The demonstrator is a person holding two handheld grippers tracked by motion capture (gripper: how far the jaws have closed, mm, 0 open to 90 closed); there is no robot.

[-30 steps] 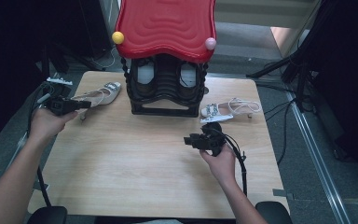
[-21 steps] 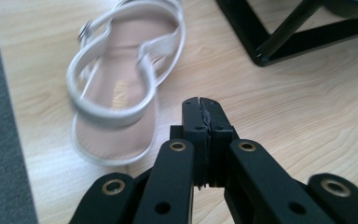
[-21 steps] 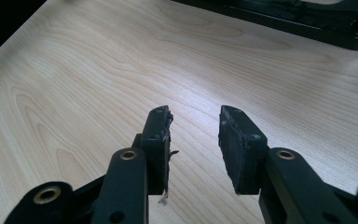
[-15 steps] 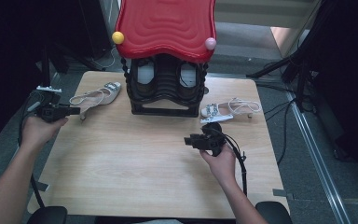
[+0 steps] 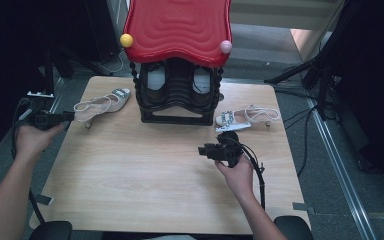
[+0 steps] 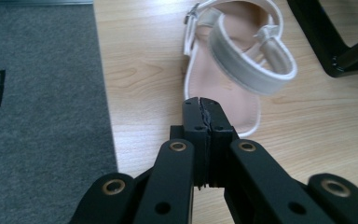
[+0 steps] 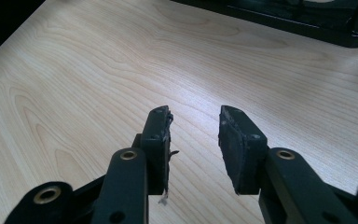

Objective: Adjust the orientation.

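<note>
On the wooden table (image 5: 145, 170), the left gripper (image 6: 204, 109), clenched empty, points at the white sandal (image 6: 235, 60) just ahead. The right gripper (image 7: 193, 123) waits released. Approach step; next, opening around the strap.

The left gripper (image 5: 55, 118) is held in the left hand (image 5: 34, 138) at the left edge of the high view, pointing level toward the right of that view. Its jaws are pressed fully together with nothing between them, as the left gripper view (image 6: 203, 122) confirms. The left forearm enters from the bottom left corner and runs diagonally up to the hand. The right gripper (image 5: 206, 150) is held in the right hand (image 5: 237, 170), right of centre, pointing left. Its jaws stand parted with a clear gap and hold nothing, as the right gripper view (image 7: 195, 126) shows. The right forearm rises from the bottom edge.
</note>
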